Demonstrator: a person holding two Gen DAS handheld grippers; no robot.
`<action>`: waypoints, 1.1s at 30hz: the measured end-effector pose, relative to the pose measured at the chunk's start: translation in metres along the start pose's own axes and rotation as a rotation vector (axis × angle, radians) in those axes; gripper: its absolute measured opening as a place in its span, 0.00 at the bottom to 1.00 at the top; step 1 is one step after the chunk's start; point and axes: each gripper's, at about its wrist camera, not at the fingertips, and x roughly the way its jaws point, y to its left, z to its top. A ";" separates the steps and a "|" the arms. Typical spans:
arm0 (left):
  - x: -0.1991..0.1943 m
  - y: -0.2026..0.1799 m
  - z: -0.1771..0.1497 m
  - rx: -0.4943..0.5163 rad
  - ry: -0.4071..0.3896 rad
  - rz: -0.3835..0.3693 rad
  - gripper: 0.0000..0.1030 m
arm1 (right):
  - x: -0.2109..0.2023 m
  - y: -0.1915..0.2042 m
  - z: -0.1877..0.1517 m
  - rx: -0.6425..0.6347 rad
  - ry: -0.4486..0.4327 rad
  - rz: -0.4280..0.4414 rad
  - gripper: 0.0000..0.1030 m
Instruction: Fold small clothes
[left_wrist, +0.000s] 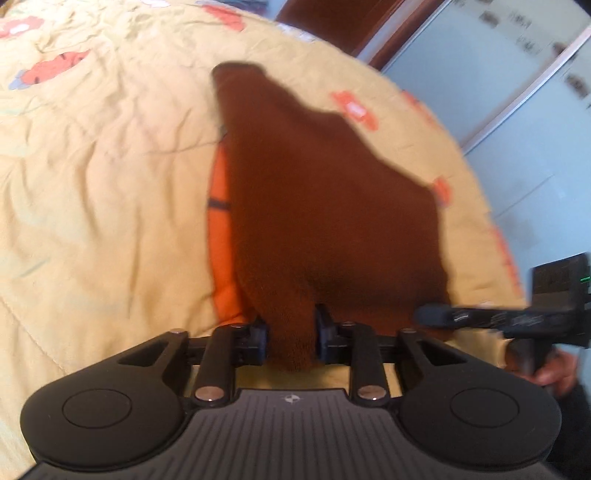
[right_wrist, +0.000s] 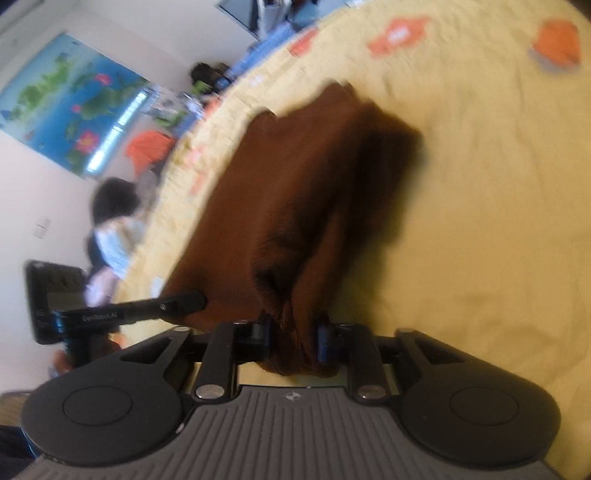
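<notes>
A small brown fleecy garment (left_wrist: 314, 206) lies spread on a yellow patterned bedspread (left_wrist: 92, 184). My left gripper (left_wrist: 291, 341) is shut on its near edge, a bunch of brown cloth pinched between the blue pads. In the right wrist view the same brown garment (right_wrist: 295, 192) stretches away from my right gripper (right_wrist: 295, 343), which is shut on another gathered part of the near edge. The right gripper's finger shows at the right of the left wrist view (left_wrist: 480, 319); the left gripper's finger (right_wrist: 147, 308) shows at the left of the right wrist view.
The bedspread (right_wrist: 480, 221) carries orange prints (left_wrist: 51, 70). An orange patch (left_wrist: 219, 229) peeks out under the garment's left side. A person (right_wrist: 110, 229) is beyond the bed's far edge, below a wall poster (right_wrist: 66, 99). Pale cupboard doors (left_wrist: 498, 92) stand past the bed.
</notes>
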 end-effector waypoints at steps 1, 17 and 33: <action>-0.003 -0.002 0.000 0.003 -0.006 0.008 0.39 | -0.001 -0.003 -0.001 0.028 -0.017 0.035 0.50; 0.014 -0.058 -0.004 0.351 -0.172 0.104 0.73 | 0.024 0.008 0.105 -0.097 -0.157 -0.187 0.14; 0.012 -0.068 -0.017 0.366 -0.198 0.116 0.93 | 0.051 0.092 0.126 -0.255 -0.133 -0.053 0.89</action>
